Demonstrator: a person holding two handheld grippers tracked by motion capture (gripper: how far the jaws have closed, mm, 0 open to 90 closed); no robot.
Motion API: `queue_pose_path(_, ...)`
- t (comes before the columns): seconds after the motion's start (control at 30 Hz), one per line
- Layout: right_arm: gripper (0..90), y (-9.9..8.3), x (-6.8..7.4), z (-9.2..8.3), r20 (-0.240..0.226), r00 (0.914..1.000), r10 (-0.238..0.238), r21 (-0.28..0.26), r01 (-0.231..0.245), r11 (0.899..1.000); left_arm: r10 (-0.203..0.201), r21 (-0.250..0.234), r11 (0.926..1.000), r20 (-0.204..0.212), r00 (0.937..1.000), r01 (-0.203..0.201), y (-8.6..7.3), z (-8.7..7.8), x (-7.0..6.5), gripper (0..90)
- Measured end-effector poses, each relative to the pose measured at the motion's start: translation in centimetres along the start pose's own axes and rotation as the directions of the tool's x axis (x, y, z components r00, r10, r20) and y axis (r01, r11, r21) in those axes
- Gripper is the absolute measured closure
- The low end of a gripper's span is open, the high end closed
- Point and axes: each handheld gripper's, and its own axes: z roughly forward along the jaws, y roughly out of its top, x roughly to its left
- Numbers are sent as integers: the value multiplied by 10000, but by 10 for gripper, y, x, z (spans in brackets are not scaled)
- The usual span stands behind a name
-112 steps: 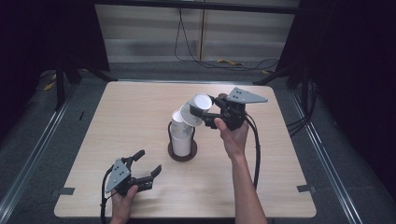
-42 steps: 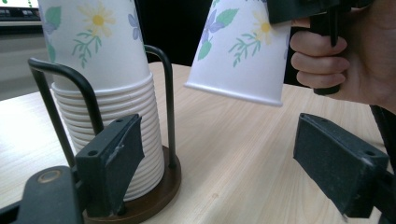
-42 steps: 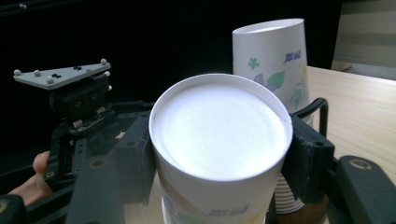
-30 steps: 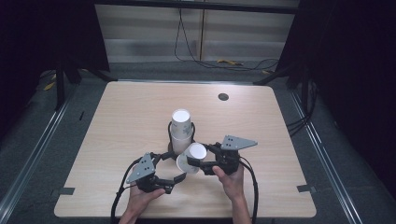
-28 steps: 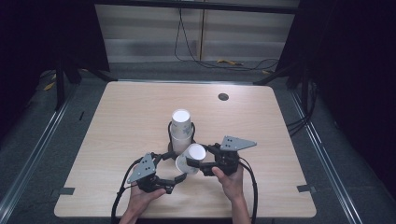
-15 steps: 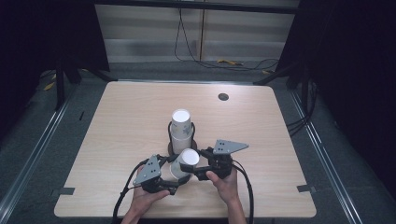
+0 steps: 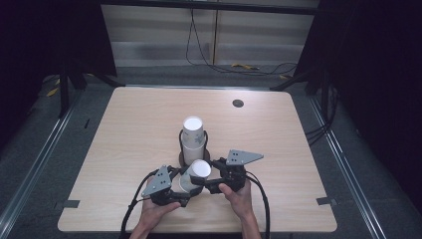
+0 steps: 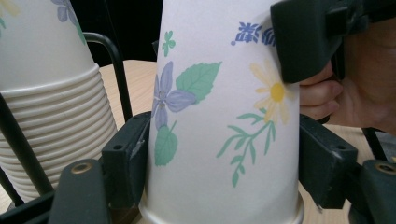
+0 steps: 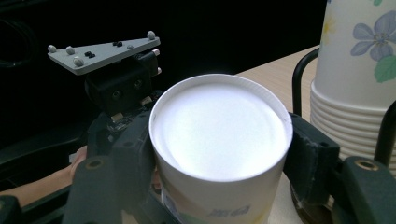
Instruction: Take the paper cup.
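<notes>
Between both claws, paper cup upside down, left claw just closed on it, right claw loosening

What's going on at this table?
A person holds one floral paper cup upside down between both grippers, near the table's front edge. The left gripper has just been closing on its wide end; the right gripper, just opening, flanks the base. The cup stack stands in its wire holder behind.
</notes>
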Motion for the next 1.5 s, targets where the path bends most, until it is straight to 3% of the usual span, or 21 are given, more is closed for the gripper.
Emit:
queue_pose_path(0.53,184,1,0,-2,531,9986,11,-74,-7,10000,72,188,9998,-53,10000,-71,0,-2,3,290)
queue_pose_path(0.83,133,2,-1,-11,812,9967,30,-417,4,9991,-156,318,9994,-62,9999,158,0,-9,8,291)
queue_pose_path(1.0,132,1,-1,-16,965,9953,-13,-476,59,9989,-164,459,9988,-81,9998,168,1,-12,11,292)
queue_pose_path(1.2,138,-1,-2,-23,1066,9942,-145,-513,201,9985,-49,1003,9949,-182,9998,67,3,-17,17,294)
queue_pose_path(1.5,155,0,-3,-28,1340,9905,-320,29,319,9995,-61,1357,9907,-99,9999,74,6,-25,24,295)
